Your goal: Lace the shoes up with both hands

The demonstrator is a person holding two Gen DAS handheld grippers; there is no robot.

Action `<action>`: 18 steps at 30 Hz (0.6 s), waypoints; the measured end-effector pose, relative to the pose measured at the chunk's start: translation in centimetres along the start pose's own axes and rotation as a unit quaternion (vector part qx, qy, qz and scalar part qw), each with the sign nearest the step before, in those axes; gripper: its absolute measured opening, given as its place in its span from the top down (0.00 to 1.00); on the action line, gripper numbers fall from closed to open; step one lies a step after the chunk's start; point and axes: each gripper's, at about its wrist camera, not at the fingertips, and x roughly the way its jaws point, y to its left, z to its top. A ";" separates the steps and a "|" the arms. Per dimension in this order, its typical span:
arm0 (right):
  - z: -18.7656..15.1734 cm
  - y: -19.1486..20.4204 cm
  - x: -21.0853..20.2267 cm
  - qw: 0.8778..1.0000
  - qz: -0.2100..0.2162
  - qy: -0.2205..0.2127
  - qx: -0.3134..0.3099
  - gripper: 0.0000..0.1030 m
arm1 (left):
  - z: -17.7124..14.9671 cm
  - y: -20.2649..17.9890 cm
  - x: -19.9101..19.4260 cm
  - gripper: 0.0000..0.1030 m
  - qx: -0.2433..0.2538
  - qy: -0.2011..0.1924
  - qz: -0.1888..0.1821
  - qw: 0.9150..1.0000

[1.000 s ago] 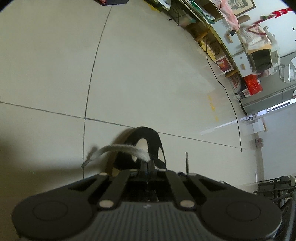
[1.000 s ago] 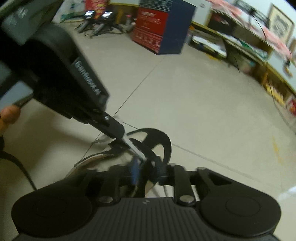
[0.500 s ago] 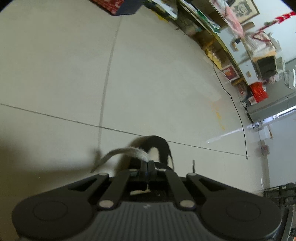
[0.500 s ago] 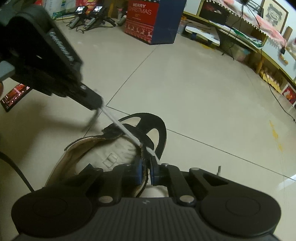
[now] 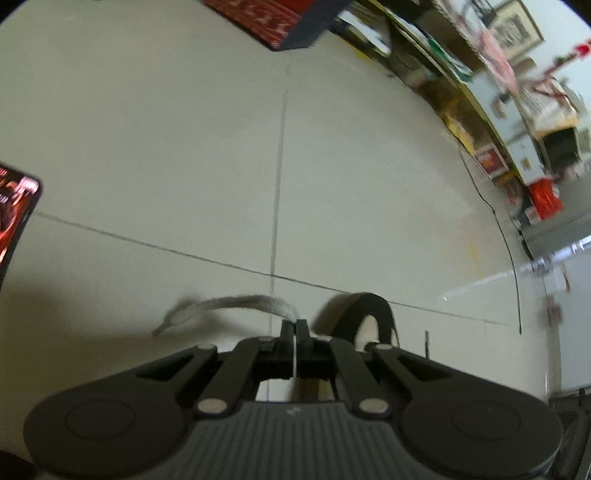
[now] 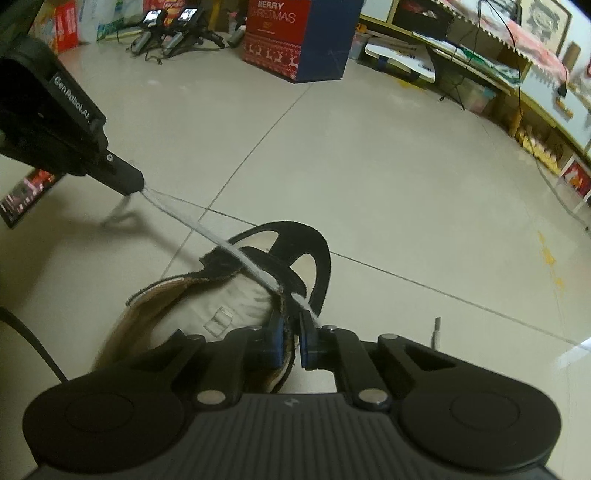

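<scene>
Pale tiled floor with dark grout lines runs back to cluttered shelving along the wall, and a red-and-blue Christmas box stands beyond the fingers. Left gripper is clenched on the grey lace, whose loose end trails left of its fingers. Right gripper pinches the shoe edge just beside the taut lace, the shoe resting directly ahead of its fingers.

Floor: pale beige tiles w/ dark grout lines, glossy. Red/blue "Merry Christmas" box on floor at rear. Low shelving along right wall, cluttered; cables trailing. Framed picture on wall, upper right. Light: indoor, even.
</scene>
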 end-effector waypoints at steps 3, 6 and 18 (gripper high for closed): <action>0.3 -0.9 -0.7 0.999 0.023 0.002 0.032 0.86 | 0.6 -0.5 -0.2 0.96 0.014 0.007 -0.027 1.000; 0.3 -2.1 -2.2 0.997 0.043 -0.011 0.070 0.84 | 0.8 -1.2 -0.3 0.79 0.036 0.012 -0.042 0.998; -2.1 -6.5 -2.9 0.991 -0.007 0.000 0.135 0.84 | 1.0 -2.7 0.8 0.62 0.110 0.043 -0.013 0.993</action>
